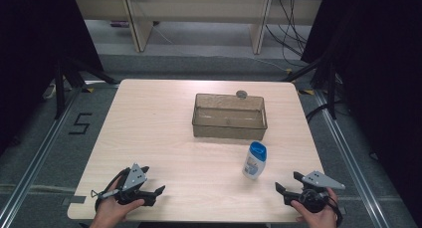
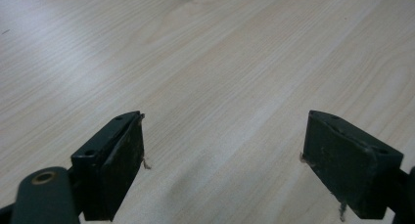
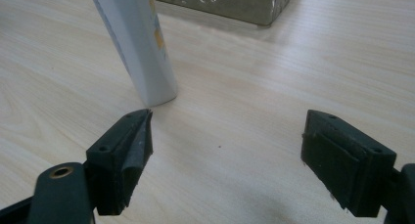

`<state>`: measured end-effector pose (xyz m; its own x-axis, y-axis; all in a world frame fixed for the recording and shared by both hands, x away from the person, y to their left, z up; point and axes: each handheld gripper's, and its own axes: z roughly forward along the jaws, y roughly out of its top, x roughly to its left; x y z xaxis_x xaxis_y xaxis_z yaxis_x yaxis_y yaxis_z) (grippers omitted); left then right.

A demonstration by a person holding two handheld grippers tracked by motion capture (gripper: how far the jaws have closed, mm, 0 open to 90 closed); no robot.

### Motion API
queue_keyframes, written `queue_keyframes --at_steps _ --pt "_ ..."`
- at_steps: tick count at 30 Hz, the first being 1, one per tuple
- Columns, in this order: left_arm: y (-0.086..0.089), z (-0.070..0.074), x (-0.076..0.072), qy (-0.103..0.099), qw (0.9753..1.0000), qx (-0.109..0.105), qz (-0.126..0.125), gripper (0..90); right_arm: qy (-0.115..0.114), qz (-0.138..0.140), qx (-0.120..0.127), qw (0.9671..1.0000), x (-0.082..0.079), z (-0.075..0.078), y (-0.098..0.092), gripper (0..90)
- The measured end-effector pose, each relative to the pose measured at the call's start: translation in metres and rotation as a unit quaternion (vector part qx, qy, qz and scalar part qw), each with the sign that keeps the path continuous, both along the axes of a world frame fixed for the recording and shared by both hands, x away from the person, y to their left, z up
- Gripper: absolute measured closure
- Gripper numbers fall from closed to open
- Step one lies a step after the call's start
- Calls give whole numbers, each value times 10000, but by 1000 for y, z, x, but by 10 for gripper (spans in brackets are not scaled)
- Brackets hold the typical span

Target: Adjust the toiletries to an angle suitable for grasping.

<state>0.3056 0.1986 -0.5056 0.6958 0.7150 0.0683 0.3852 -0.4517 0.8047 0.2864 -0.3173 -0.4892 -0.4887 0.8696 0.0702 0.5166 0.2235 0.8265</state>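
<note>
Light wood-grain table, seen from the high view. Clear plastic bin sitting right of centre toward the far side, long side facing the person, looks empty. Small round grey object just behind the bin's far rim, touching or nearly so; cannot tell what it is. White bottle with blue cap standing upright near the bin's front right corner, apart from it, tilted slightly in appearance only. Left gripper at near left edge of table, held in left hand, grey triangular plate on top, jaws spread wide, nothing between them. From the left gripper view: both black pads well apart over bare tabletop, gripping nothing. Right gripper at near right edge, held in right hand, pointing left toward the bottle, jaws likewise wide apart and empty. From the right gripper view: bottle standing just beyond the left jaw tip, close but not touching it, white body with a bit of yellow print; bin corner farther back behind it. Black curtains and floor cables around the table, "5" marked on the floor at left.
</note>
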Motion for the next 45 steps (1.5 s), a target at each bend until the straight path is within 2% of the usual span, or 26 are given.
queue_keyframes --at_steps 1,21,27,30,33,37,38,39,40,41,42,43,44,45 --pt "1 1 0 6 9999 108 -50 151 -45 -21 -4 10000 0 0 0 205" --pt "1 0 1 35 9999 86 -87 152 -258 14 129 9996 0 3 2 228" --pt "1 0 1 16 9999 82 -77 152 -292 68 154 9994 1 4 4 230" --pt "1 0 1 11 9999 148 -78 151 -347 110 231 9991 1 4 5 231" --pt "1 0 1 11 9999 140 -77 151 -324 109 218 9992 1 5 6 231" --pt "1 0 1 16 9999 143 -83 151 -414 227 179 9987 1 6 11 235" --pt "0 -1 1 28 9999 92 -74 151 -274 196 294 9990 0 6 14 234" --pt "1 -1 1 14 9999 149 -44 151 -430 266 222 9985 2 6 14 233" --pt "1 -1 1 13 9999 164 -48 151 -291 230 319 9988 0 6 16 233" --pt "1 -1 1 11 9999 151 -53 151 -421 315 220 9984 3 6 16 232" --pt "0 -2 2 -49 9999 141 -16 151 -454 323 198 9982 3 6 16 231" --pt "0 -2 2 -40 9999 150 -29 151 -242 241 369 9987 0 7 19 232" --pt "1 -1 1 -1 9999 156 -52 151 -430 396 282 9979 4 7 19 232" --pt "1 0 1 23 9998 171 -48 152 -408 381 298 9980 3 6 20 232"
